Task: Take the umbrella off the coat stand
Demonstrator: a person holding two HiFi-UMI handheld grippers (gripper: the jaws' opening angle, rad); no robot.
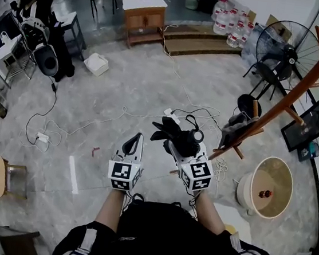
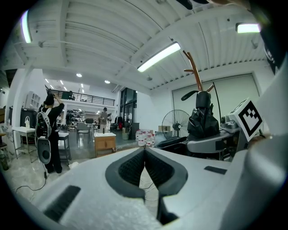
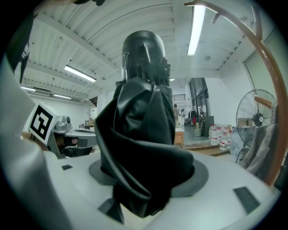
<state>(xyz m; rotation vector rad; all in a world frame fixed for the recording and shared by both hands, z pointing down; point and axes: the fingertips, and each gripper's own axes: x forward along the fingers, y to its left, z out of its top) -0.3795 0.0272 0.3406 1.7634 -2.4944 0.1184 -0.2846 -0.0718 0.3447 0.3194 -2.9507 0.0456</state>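
Note:
My right gripper (image 1: 182, 142) is shut on the folded black umbrella (image 1: 177, 133), which stands free of the brown wooden coat stand (image 1: 303, 84) on the right. In the right gripper view the umbrella (image 3: 139, 134) rises upright between the jaws of the right gripper (image 3: 146, 177) and fills the middle, with the curved coat stand (image 3: 266, 72) behind it at the right. My left gripper (image 1: 134, 144) sits just left of the right one. In its own view the left gripper (image 2: 145, 155) is shut on nothing, and the umbrella (image 2: 203, 117) shows at the right.
A grey garment (image 1: 237, 127) hangs on a low peg of the stand. A standing fan (image 1: 284, 50) and a round beige bin (image 1: 270, 187) are near its base. Cables (image 1: 91, 122) trail over the marble floor. A person (image 1: 42, 23) stands far left; a wooden cabinet (image 1: 144, 15) is beyond.

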